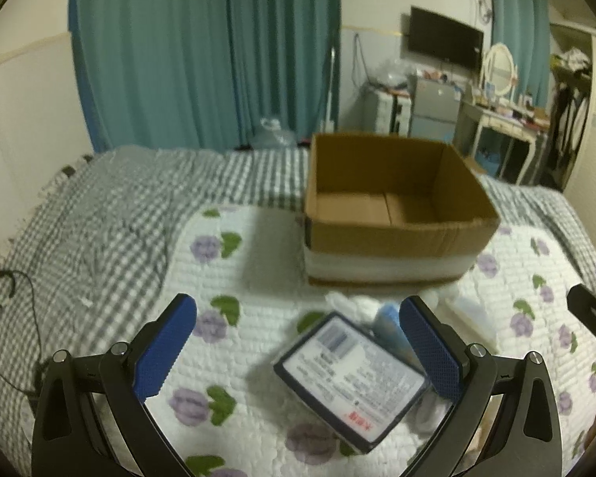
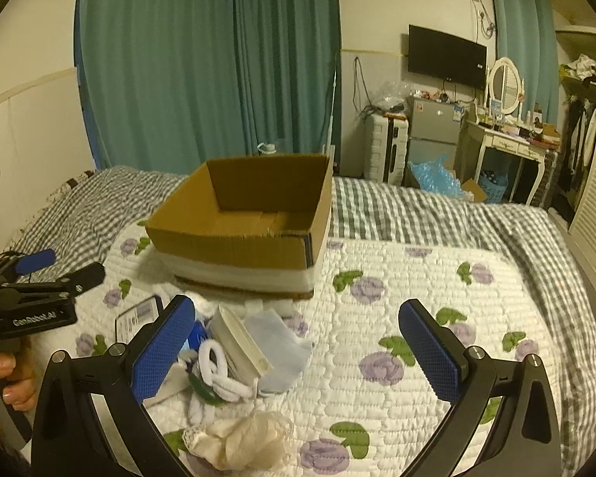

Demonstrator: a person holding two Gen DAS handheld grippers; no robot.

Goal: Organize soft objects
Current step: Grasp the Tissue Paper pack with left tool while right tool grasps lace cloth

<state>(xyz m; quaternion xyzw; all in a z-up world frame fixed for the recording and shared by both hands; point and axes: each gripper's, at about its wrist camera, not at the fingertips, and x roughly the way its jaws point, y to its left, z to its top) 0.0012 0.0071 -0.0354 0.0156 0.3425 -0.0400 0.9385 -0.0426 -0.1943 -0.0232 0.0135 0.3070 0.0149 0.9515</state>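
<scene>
Evidently nothing is packed yet: the cardboard box (image 2: 242, 222) stands open and bare inside on the floral quilt (image 2: 397, 310), toward the quilt's far edge, and the soft items lie in a heap (image 2: 234, 365) on the quilt just short of the box's near wall. Judged step: approach for the first pick. Left gripper (image 1: 298, 342) is spread wide, holding nothing, hovering over a dark-bordered labelled packet (image 1: 351, 377) that lies flat between its fingers without touching either pad. Right gripper (image 2: 296, 344) is likewise wide and unloaded, with the heap beside its left finger rather than centred. Next move probably calls for lowering the left gripper over the packet's short sides, closing, then carrying it over the box rim; the packet lies flat on yielding quilt, so the pads may need to press down to get under its edges. Right wrist view alone shows the heap's make-up: a white fluffy looped item (image 2: 218, 373), a pale blue cloth (image 2: 278, 349), a cream lace piece (image 2: 242, 441), a white flat holder (image 2: 238, 342). Left wrist view alone shows the packet's full label; print is too blurred to read.
</scene>
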